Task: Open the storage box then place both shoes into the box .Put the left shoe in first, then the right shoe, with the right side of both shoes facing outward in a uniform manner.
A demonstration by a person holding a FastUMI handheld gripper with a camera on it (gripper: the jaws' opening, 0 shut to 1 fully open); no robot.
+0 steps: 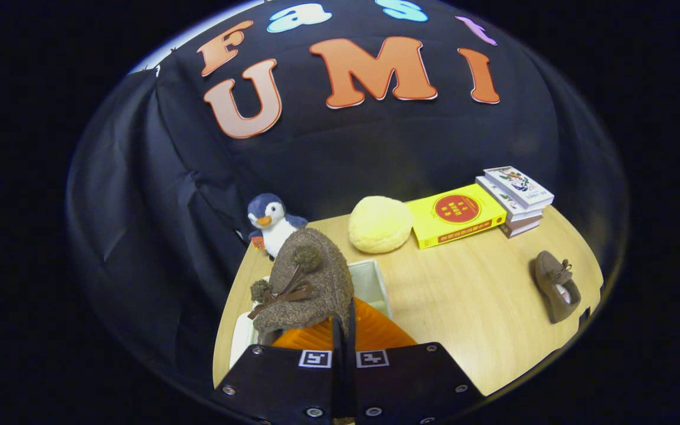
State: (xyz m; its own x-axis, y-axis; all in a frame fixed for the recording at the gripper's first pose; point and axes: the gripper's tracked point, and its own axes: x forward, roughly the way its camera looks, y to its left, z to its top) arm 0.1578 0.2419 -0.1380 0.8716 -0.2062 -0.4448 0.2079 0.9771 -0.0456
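While gripper (345, 330) pinches brown shoe (310, 286), yellow book's (455, 215) writing blurs.

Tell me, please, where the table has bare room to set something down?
The widest bare wood lies between the storage box and the loose shoe, in front of the yellow box. It is crowded by the penguin and cushion. The claw grips a shoe over the storage box.
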